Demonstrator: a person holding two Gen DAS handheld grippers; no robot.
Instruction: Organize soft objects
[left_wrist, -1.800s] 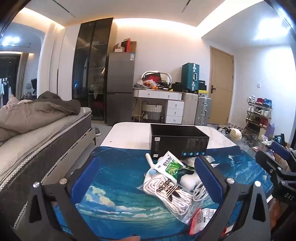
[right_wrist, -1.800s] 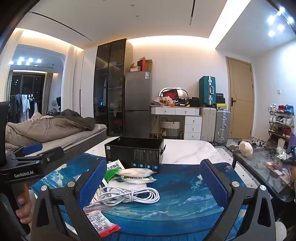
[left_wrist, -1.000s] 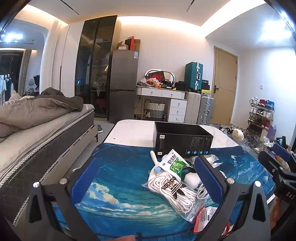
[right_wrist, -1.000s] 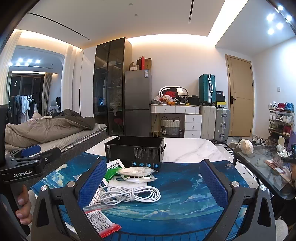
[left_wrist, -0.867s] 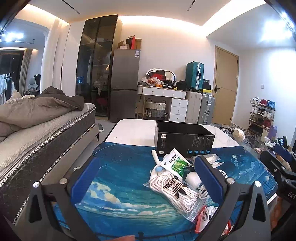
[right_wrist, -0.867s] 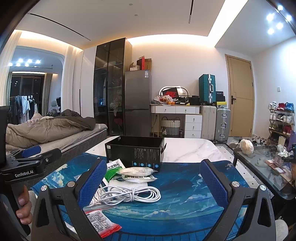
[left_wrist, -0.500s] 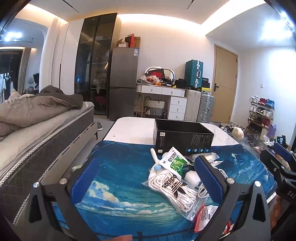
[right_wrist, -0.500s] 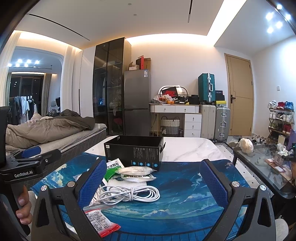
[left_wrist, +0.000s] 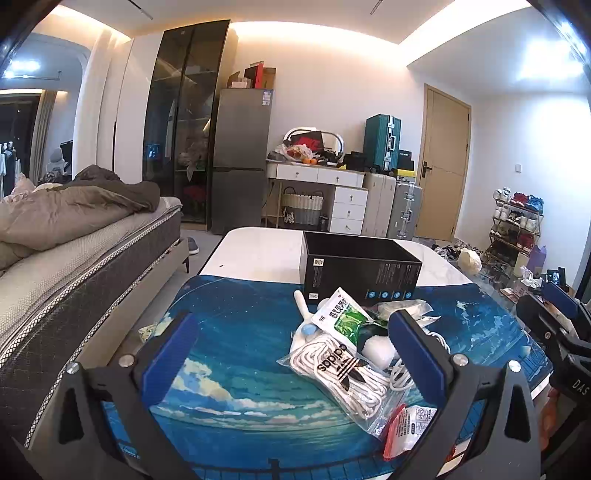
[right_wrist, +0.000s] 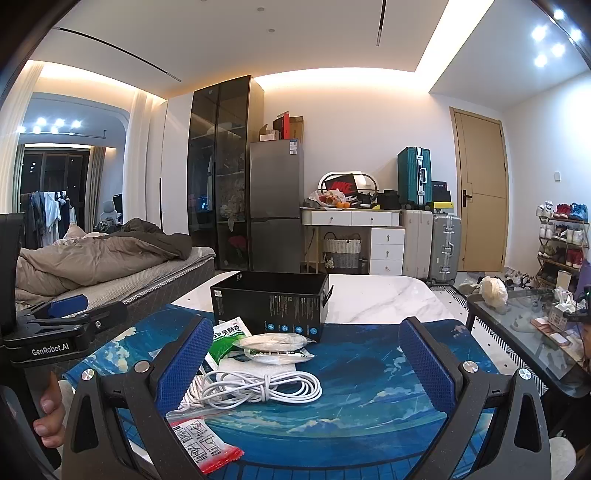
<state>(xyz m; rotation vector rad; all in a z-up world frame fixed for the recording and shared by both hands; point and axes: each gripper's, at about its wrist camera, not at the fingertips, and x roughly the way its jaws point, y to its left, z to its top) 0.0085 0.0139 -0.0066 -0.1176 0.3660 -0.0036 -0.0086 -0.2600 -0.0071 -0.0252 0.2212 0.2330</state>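
A pile of soft items lies on the blue mat (left_wrist: 229, 332) in front of an open black box (left_wrist: 360, 271) (right_wrist: 271, 304). It holds a clear bag of white laces (left_wrist: 345, 373), a green-and-white sachet (left_wrist: 341, 317) (right_wrist: 225, 341), a coiled white cable (right_wrist: 258, 386), flat sealed packets (right_wrist: 277, 347) and a red-edged packet (right_wrist: 201, 445) (left_wrist: 408, 424). My left gripper (left_wrist: 293, 350) hovers open just left of the pile, its right finger (left_wrist: 415, 349) over the cable end. My right gripper (right_wrist: 304, 363) is open, with the cable and packets between its fingers at a distance.
The mat covers the near half of a white marble table (right_wrist: 384, 299). A bed (left_wrist: 55, 251) runs along the left. A glass side table (right_wrist: 528, 332) stands at the right. A hand (right_wrist: 50, 410) holds the left gripper's handle in the right wrist view.
The left wrist view has drifted slightly, with the pile and box shifting a little right and back. The right gripper's view is almost unchanged. Both grippers stay open.
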